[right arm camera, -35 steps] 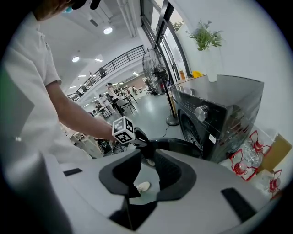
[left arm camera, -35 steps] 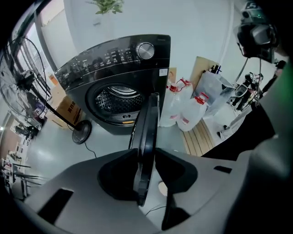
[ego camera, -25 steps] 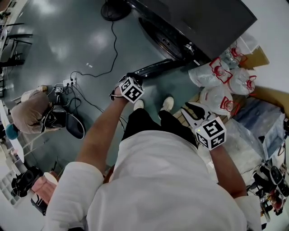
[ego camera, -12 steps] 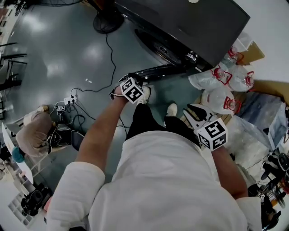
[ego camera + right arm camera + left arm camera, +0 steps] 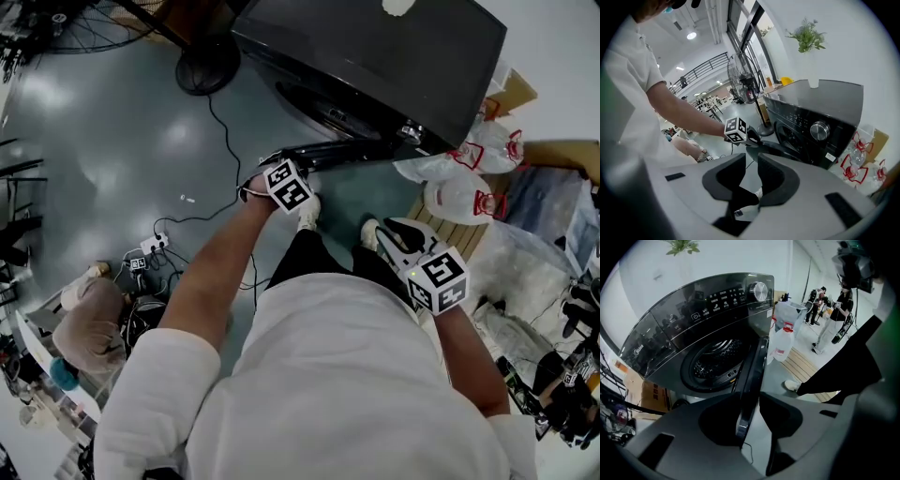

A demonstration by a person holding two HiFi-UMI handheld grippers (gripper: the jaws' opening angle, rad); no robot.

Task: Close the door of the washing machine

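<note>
While door point(image 5: 751, 376) stands ajar, drum point(image 5: 714, 358) shows.

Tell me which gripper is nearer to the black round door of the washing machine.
Left. The left gripper grips the rim of the black round door. The right gripper hangs apart from it, its empty jaws having just been closing.

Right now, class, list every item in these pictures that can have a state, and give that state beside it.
door: open, partly swung out
left gripper: shut on the door's edge
right gripper: open, jaws have just been closing a little, nothing between them
drum: uncovered
water jug: upright, cap on
fan: standing; spinning or not, cannot tell
</note>
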